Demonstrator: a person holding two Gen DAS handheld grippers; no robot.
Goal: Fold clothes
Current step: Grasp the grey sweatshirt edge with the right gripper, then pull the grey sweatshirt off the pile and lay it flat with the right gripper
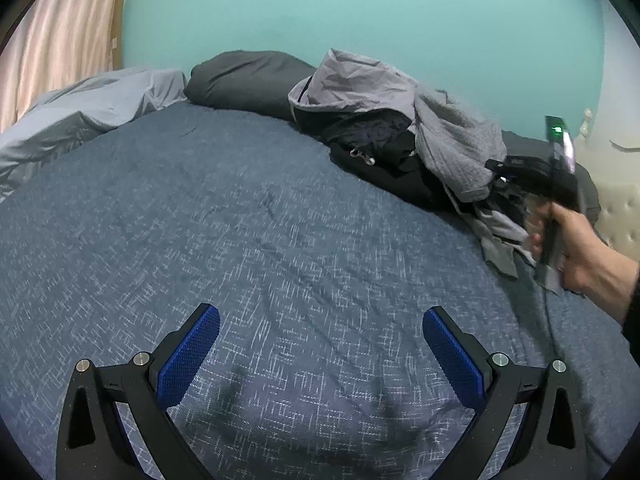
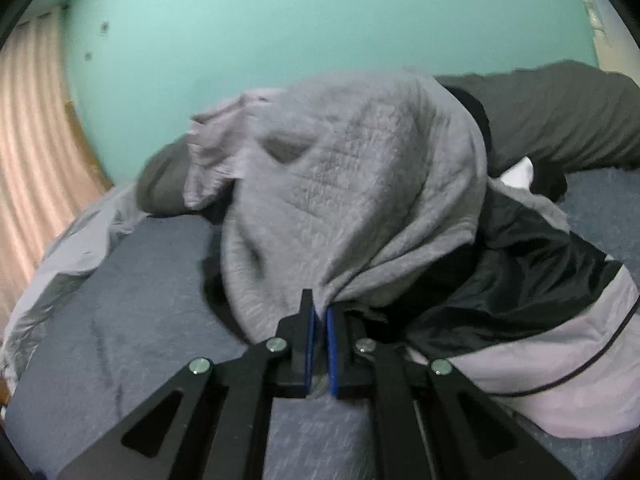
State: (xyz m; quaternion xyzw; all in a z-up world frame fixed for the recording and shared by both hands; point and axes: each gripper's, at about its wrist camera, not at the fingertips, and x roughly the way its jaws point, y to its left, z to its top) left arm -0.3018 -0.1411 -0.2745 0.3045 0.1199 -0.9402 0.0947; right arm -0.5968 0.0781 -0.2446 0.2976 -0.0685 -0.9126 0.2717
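A heap of clothes [image 1: 384,128] lies at the far right of the bed: a grey quilted sweatshirt [image 2: 352,184] on top, a black and light-grey jacket [image 2: 532,292] under it. My right gripper [image 2: 320,312] is shut on a hem of the grey sweatshirt, which stretches up from the heap toward the blue pads. In the left wrist view that gripper [image 1: 516,178] shows blurred at the heap's right end, held by a hand [image 1: 588,252]. My left gripper [image 1: 320,320] hovers open over bare blue bedspread, well short of the heap, nothing between its fingers.
The bed carries a dark blue patterned bedspread [image 1: 200,220]. A dark grey pillow [image 1: 248,80] and a rumpled light-grey sheet [image 1: 80,108] lie at the back left. A teal wall [image 1: 360,12] stands behind, a pink curtain [image 1: 52,44] at left, a cream tufted piece [image 1: 620,216] at right.
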